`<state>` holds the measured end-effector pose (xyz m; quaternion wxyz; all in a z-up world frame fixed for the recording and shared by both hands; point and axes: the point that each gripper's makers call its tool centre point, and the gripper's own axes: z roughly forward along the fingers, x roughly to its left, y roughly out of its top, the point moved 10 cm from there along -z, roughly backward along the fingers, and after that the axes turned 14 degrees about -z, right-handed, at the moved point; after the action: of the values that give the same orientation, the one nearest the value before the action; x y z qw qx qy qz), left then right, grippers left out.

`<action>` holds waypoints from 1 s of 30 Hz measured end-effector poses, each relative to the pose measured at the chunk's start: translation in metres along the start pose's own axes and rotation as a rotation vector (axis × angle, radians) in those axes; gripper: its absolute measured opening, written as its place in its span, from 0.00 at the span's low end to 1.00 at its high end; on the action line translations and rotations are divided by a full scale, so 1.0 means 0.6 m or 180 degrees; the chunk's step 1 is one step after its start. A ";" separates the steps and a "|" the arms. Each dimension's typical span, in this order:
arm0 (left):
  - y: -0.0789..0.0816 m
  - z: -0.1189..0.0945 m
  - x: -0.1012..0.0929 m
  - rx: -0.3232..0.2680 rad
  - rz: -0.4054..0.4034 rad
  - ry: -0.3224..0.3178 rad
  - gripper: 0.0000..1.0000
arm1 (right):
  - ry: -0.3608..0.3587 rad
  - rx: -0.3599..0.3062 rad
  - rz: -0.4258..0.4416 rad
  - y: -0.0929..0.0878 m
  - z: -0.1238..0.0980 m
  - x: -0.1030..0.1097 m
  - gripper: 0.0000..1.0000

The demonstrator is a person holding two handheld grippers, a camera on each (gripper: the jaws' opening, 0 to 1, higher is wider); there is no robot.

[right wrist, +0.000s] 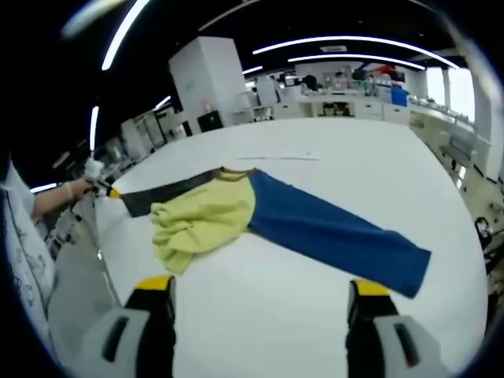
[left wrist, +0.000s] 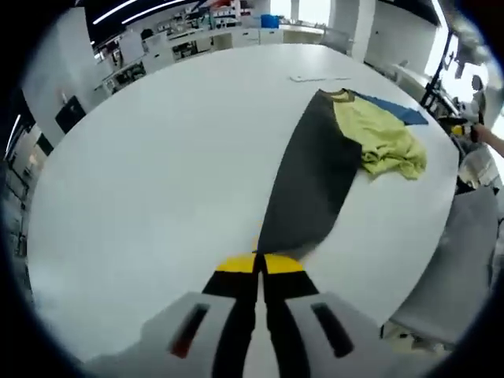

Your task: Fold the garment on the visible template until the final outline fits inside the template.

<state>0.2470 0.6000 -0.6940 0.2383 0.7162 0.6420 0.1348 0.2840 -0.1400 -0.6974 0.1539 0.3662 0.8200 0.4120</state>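
Note:
A garment lies on the white table (left wrist: pixel 157 181). It has a bunched yellow body (left wrist: pixel 382 138), a long black sleeve (left wrist: pixel 311 177) and a blue sleeve (left wrist: pixel 398 110). My left gripper (left wrist: pixel 258 264) is shut on the end of the black sleeve, which stretches away from it towards the collar (left wrist: pixel 340 95). In the right gripper view the yellow body (right wrist: pixel 203 220) sits in the middle. The blue sleeve (right wrist: pixel 335 230) lies flat to the right and the black sleeve (right wrist: pixel 169 191) runs left. My right gripper (right wrist: pixel 260 290) stands open over bare table, just short of the garment.
A thin pale mark (right wrist: pixel 277 157) lies on the table beyond the collar. A person's gloved hand (right wrist: pixel 79 189) shows at the table's left edge. Grey fabric (left wrist: pixel 465 236) hangs off the table's right side. Lab benches (right wrist: pixel 346 102) line the far wall.

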 end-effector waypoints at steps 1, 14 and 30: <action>0.004 0.003 0.005 0.0023 -0.0018 0.0011 0.00 | -0.0005 0.0002 -0.0005 0.000 -0.001 0.000 0.91; 0.052 0.062 0.069 0.0349 -0.0031 0.0269 0.00 | -0.0072 0.0109 0.0051 -0.007 -0.004 -0.006 0.91; 0.078 0.128 0.102 0.0598 0.0102 0.0460 0.00 | -0.0132 0.0218 0.0136 -0.018 -0.005 -0.010 0.91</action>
<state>0.3340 0.6444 -0.7420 0.1210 0.7339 0.6558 0.1292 0.2811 -0.1502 -0.7043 0.1493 0.3972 0.8223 0.3791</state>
